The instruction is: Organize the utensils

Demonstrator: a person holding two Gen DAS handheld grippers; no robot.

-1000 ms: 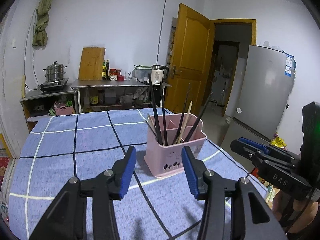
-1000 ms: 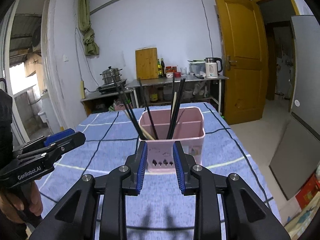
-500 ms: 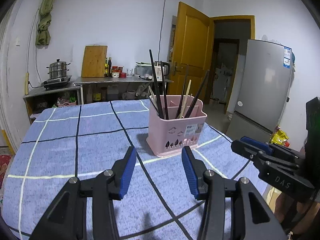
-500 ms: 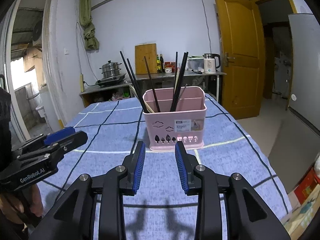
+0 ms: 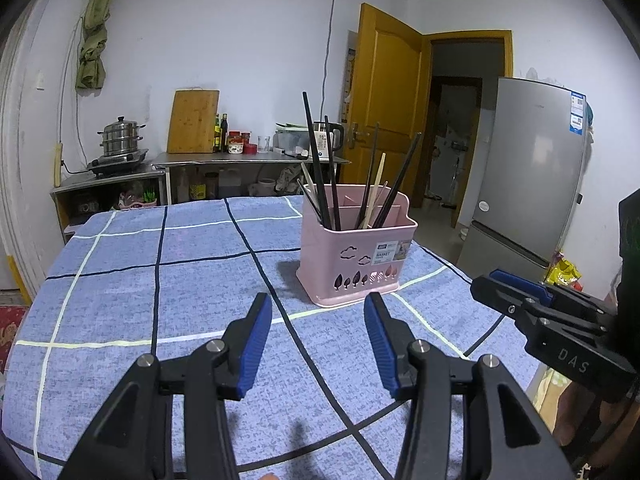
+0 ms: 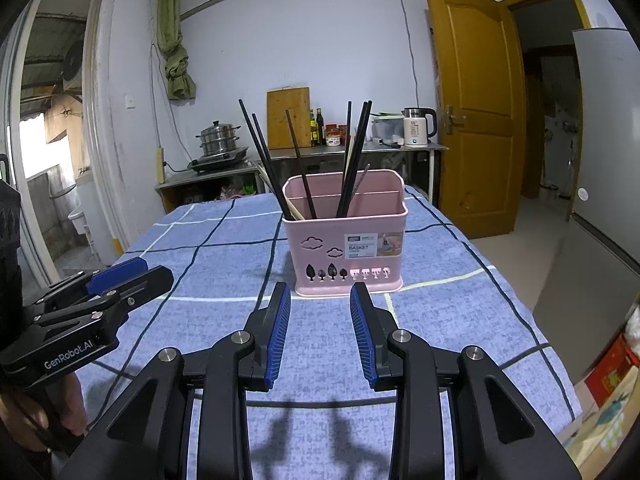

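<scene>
The left gripper [image 5: 318, 312], black-armed with ribbed blue pads, stands released with a wide gap between its jaws and nothing in them; only the blue checked tablecloth [image 5: 168, 288] shows through the gap, and the pads touch nothing. The right gripper [image 6: 319, 304], of the same make, is also released and empty; its jaws have just been opening, with no object between them, and they stand narrower than the left pair. In the left wrist view the pink plastic utensil basket [image 5: 356, 264], with cloud and tree cut-outs and a white label, sits on the cloth at about one o'clock from the left gripper's tips, near but apart from them. In the right wrist view the same basket stands at twelve o'clock, just beyond the right gripper's tips and not touching them. The basket is upright and split by a divider into compartments. Long black chopsticks [image 6: 298, 168] lean out of it, some toward eleven o'clock and some toward one o'clock, together with a few pale wooden chopsticks [image 5: 375, 192]; which compartment each stick stands in I cannot tell for certain. The right gripper appears at three o'clock in the left wrist view, the left gripper at nine o'clock in the right wrist view, where a hand [image 6: 38, 412] grips its handle.
</scene>
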